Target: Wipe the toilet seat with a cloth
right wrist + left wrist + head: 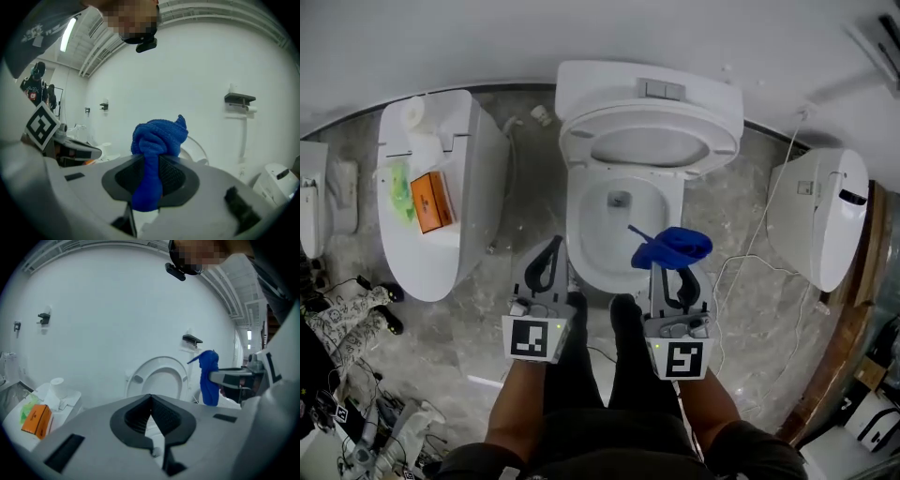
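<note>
Grips a bunched blue cloth (pixel 158 135) in the right claw (pixel 149 160), pinched at mid-length so a wad sticks out ahead as a wiping pad. Holds it over the front right of the toilet bowl (pixel 577 227), well short of the toilet seat (pixel 577 141), raised against the tank. Holds the left claw (pixel 150 399) closed and empty beside it, probably just out of the cloth's way.
</note>
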The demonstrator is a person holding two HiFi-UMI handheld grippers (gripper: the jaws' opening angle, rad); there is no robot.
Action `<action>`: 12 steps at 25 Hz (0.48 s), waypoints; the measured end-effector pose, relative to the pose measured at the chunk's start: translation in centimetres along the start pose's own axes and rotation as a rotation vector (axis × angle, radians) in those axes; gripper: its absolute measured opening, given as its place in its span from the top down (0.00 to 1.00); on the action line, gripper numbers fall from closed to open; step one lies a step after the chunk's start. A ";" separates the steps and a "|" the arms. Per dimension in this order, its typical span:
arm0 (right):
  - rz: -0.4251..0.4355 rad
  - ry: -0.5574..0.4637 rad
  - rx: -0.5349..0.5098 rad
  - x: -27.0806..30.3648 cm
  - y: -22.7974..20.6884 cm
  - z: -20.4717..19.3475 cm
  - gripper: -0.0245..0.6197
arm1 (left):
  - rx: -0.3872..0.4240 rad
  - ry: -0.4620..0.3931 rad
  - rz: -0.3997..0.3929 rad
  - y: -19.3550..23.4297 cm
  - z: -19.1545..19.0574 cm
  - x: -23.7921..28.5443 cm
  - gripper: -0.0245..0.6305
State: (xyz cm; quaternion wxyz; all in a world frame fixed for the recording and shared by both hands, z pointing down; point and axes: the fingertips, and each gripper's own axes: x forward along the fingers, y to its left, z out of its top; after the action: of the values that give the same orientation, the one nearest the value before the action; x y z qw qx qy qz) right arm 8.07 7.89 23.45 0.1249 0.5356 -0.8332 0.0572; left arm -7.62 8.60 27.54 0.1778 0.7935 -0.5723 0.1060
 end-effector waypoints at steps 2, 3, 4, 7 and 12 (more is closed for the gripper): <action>-0.024 0.013 0.006 -1.8 -1.4 0.3 0.83 | 0.014 -0.023 -0.009 -1.3 2.1 -0.1 0.95; -0.032 0.013 0.006 -2.6 -2.0 0.6 0.83 | 0.021 -0.035 -0.011 -1.9 3.0 -0.3 0.95; -0.039 0.005 0.007 -3.4 -2.5 1.1 0.83 | 0.029 -0.042 -0.012 -2.5 4.0 -0.6 0.95; -0.048 -0.033 0.020 -5.9 -3.6 3.2 0.83 | 0.056 -0.050 -0.013 -4.6 6.6 -2.1 0.95; -0.050 -0.041 0.025 -10.4 -5.2 6.6 0.83 | 0.028 -0.112 0.005 -8.3 11.2 -6.0 0.95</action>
State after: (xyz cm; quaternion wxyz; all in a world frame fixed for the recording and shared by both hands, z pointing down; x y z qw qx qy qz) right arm 15.89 13.37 14.06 0.1024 0.5590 -0.8211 0.0535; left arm -2.10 11.61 13.73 0.1342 0.7992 -0.5817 0.0700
